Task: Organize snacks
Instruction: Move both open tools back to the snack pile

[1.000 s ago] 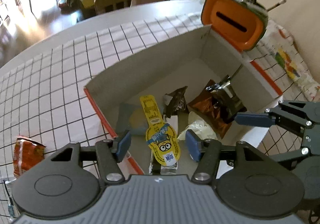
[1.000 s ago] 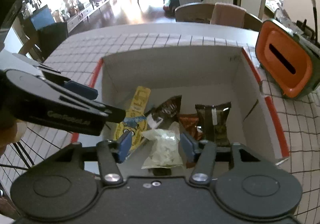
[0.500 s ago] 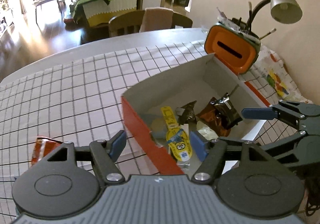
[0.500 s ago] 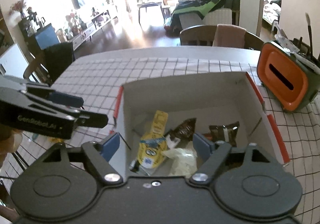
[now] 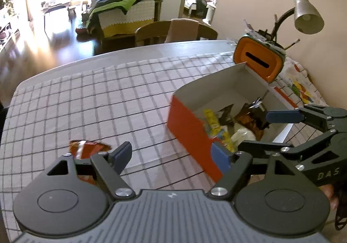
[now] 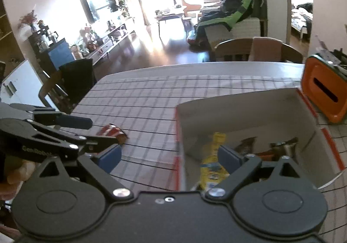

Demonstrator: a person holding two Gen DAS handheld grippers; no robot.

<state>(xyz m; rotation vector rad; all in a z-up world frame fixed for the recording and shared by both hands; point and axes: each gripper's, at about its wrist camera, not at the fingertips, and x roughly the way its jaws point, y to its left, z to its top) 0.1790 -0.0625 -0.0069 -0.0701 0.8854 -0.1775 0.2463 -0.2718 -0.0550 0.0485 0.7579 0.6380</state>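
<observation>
An open cardboard box (image 5: 188,125) with orange outer walls stands on the checked tablecloth at the right; it also shows in the right wrist view (image 6: 249,101). Inside lie a yellow Minions packet (image 6: 213,169), dark and orange snack bags (image 5: 249,114) and a pale packet (image 5: 241,135). One orange-red snack packet (image 5: 87,148) lies on the cloth left of the box, and shows in the right wrist view (image 6: 111,131). My left gripper (image 5: 172,156) is open and empty, above the cloth between that packet and the box. My right gripper (image 6: 169,157) is open and empty over the box's left wall.
An orange tissue holder (image 5: 259,61) stands behind the box, with a desk lamp (image 5: 306,16) and a patterned cloth (image 5: 300,84) by the wall. Chairs (image 5: 173,31) stand at the table's far edge. The tablecloth (image 5: 97,101) stretches left of the box.
Both grippers have pulled up and back out of the box and swung left, and both have opened wider. The orange-red packet on the cloth now sits near the left gripper's left finger.
</observation>
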